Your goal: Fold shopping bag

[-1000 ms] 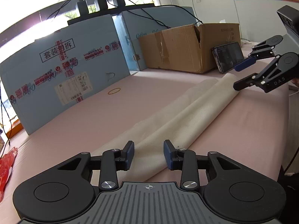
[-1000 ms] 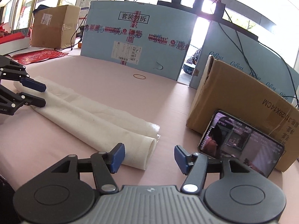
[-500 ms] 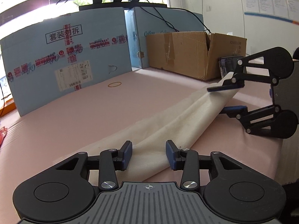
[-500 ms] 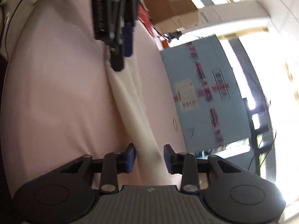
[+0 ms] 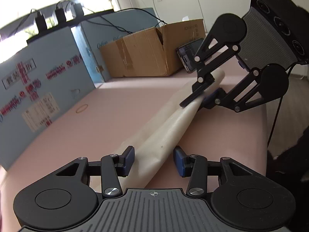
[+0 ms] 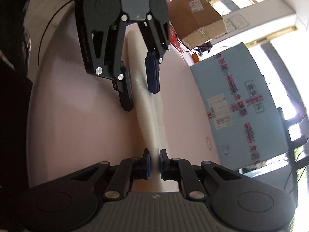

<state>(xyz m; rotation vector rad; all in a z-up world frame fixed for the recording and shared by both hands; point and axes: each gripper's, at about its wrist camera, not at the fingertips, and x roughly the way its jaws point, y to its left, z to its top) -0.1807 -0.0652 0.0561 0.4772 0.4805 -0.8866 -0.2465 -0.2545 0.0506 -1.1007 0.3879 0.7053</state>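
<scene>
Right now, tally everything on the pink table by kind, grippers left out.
Cloth bags: 1, the rolled cream bag
Brown cardboard boxes: 2
Blue boxes: 2
Phones: 1
Rubber bands: 1
Total: 7

Cream shopping bag (image 5: 166, 135), plain; pink worktop (image 5: 108, 119); black tools with blue pads (image 5: 129, 157); light-blue board (image 5: 38, 81), red print, left; brown box (image 5: 146, 54).
</scene>
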